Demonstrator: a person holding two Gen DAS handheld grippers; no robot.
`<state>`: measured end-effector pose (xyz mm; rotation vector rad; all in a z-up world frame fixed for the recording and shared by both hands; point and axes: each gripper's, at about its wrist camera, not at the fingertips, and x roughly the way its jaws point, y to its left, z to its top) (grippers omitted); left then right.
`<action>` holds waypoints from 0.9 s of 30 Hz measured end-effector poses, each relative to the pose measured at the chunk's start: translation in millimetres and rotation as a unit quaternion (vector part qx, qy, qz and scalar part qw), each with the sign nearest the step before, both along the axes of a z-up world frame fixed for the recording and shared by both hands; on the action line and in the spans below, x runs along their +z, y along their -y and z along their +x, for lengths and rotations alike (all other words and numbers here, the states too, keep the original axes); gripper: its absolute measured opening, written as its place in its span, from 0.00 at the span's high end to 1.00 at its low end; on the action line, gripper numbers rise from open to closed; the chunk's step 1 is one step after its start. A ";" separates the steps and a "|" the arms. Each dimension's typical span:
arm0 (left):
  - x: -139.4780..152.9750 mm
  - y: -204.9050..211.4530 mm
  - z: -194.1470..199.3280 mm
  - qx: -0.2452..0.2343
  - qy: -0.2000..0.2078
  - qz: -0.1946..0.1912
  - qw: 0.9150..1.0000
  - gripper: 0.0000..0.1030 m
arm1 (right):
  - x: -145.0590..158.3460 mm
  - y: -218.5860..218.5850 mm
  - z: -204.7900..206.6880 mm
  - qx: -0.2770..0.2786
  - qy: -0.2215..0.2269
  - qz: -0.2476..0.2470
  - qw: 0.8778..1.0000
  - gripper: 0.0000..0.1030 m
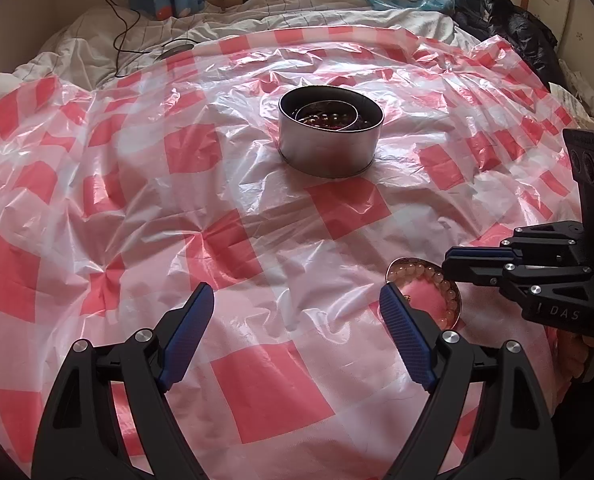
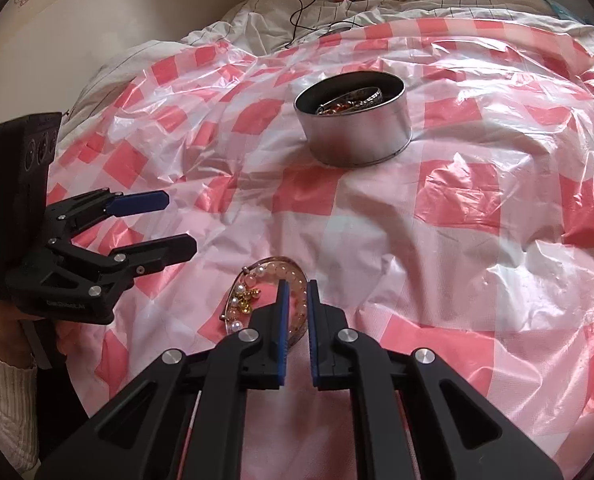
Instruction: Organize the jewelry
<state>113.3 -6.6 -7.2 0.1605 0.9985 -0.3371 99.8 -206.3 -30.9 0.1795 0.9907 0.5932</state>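
With its jaws nearly together around the bead bracelet (image 2: 293, 280) on the checked plastic sheet (image 2: 457, 240), the right gripper (image 2: 296, 285) seemed mid-pickup, needing firm closure before carrying it to the tin (image 2: 357, 140), while the left gripper (image 1: 297, 300) waited wide apart.

A round metal tin (image 1: 331, 136) stands alone on a bed covered by a crinkled red-and-white checked plastic sheet (image 1: 145, 216). Open sheet surrounds the tin on every side. Nearer than the tin, a beaded bracelet (image 2: 285, 280) lies on the sheet. The right gripper (image 2: 297, 296) is over it, and the left gripper (image 2: 177, 224) hangs beside it, crowding that patch.
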 end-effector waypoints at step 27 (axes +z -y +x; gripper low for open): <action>-0.3 -3.0 1.0 0.006 0.001 0.001 1.000 0.21 | 23.5 -4.9 -18.1 0.026 0.071 0.059 0.995 0.94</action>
